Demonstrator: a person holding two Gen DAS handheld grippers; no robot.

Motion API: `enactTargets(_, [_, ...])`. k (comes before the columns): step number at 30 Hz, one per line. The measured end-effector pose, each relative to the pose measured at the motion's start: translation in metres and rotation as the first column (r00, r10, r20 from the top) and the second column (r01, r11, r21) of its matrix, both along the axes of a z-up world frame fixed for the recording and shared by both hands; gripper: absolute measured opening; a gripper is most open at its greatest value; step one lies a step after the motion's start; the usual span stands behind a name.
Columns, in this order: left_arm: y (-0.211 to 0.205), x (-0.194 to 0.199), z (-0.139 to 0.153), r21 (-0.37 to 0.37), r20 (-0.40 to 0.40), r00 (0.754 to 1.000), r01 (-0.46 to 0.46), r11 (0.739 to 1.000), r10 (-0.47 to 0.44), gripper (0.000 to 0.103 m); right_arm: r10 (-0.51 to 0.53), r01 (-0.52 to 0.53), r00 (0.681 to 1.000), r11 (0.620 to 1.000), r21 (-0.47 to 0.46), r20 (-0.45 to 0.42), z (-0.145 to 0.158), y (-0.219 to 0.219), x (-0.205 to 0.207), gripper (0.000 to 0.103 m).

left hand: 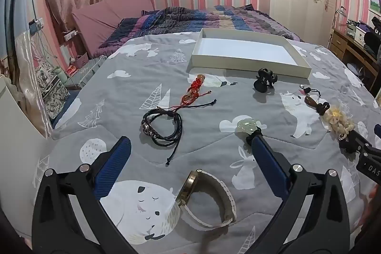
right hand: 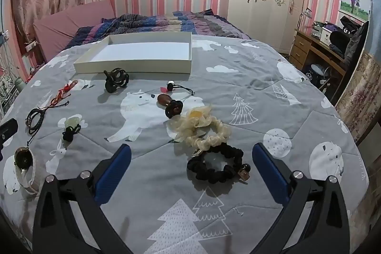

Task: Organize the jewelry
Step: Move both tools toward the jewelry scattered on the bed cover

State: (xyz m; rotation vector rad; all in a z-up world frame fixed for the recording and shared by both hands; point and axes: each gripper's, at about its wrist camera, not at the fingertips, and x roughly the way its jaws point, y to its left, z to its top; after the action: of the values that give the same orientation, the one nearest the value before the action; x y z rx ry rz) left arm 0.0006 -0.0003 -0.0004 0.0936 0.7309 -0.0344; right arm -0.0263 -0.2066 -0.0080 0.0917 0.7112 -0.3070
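We look over a bed (left hand: 147, 68) with a grey animal-print quilt. Our left tool (left hand: 190, 146) is spread wide and empty above a white-strapped, gold-cased wristwatch (left hand: 209, 199). Our right tool (right hand: 191, 154) is likewise released, flanking a black fabric scrunchie (right hand: 216, 168) that touches a cream ruffled scrunchie (right hand: 202, 127). An empty shallow white cardboard tray (right hand: 133, 66) lies beyond.

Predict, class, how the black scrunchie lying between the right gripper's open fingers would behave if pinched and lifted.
The black scrunchie is ruffled fabric, so it would probably squash under the pads and sag into a loop. It looks light for its size. The small charm at its edge would likely dangle. It touches the cream scrunchie, which might get dragged along.
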Motion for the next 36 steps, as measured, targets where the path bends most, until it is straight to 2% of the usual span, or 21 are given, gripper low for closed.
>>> enactTargets(8, [0.002, 0.008, -0.002, 0.0, -0.012, 1.0, -0.001, 1.0, 0.001, 0.1, -0.001, 0.001, 1.0, 1.0, 0.008, -0.013, -0.002, -0.005, 0.004, 0.101])
enactTargets(36, [0.0, 0.0, -0.008, 0.01, -0.006, 1.0, -0.007, 1.0, 0.007, 0.1, -0.003, 0.003, 1.0, 1.0, 0.002, -0.028, -0.013, 0.002, 0.01, 0.101])
